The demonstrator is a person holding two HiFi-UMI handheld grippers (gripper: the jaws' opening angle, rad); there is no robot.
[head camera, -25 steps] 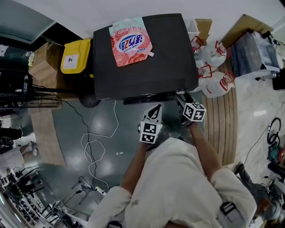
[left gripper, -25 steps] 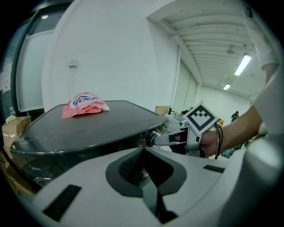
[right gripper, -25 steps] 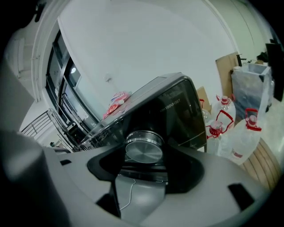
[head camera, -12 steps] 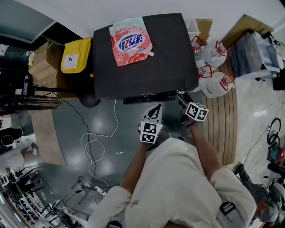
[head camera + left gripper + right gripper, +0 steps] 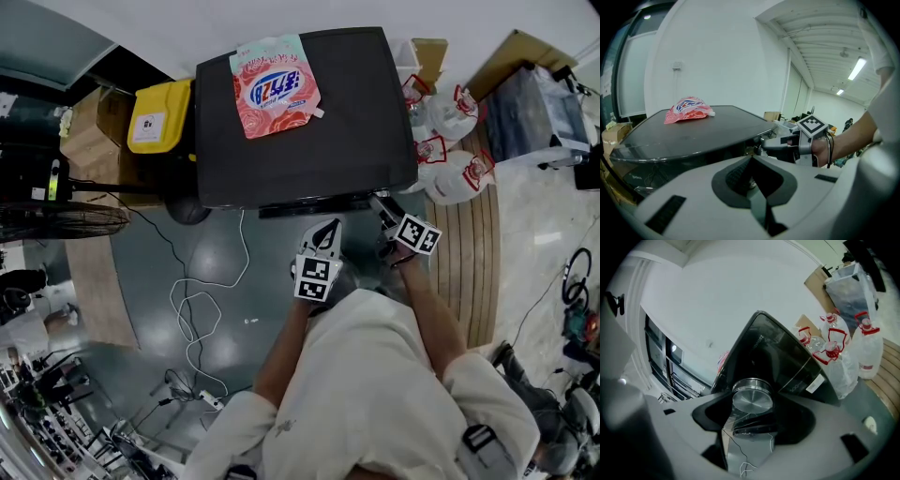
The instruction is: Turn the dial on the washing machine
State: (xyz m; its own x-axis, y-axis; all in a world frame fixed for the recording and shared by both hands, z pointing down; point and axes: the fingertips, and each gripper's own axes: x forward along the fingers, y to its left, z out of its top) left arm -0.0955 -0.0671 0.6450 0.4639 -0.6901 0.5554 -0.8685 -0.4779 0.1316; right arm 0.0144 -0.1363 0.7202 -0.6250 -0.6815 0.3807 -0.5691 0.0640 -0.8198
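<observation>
The black washing machine [image 5: 309, 141] stands ahead, its front panel facing me. In the right gripper view a round silver dial [image 5: 751, 397] on that panel sits between the jaws of my right gripper [image 5: 751, 416], which is shut on it and tilted. From above, the right gripper [image 5: 382, 210] reaches the panel's right end. My left gripper [image 5: 327, 230] hangs a little below the panel's middle, touching nothing. Its jaws meet in the left gripper view, so the left gripper [image 5: 757, 187] is shut and empty. That view also shows the right gripper [image 5: 774, 144] at the panel.
A pink detergent pouch [image 5: 274, 86] lies on the machine's lid. A yellow bin [image 5: 159, 117] and cardboard boxes [image 5: 92, 131] stand to the left. White jugs with red handles [image 5: 452, 155] crowd the right side. White cables [image 5: 192, 319] trail over the floor at the left.
The right gripper's marker cube has rolled and shifted slightly right while staying on the dial. The left gripper has not moved.
</observation>
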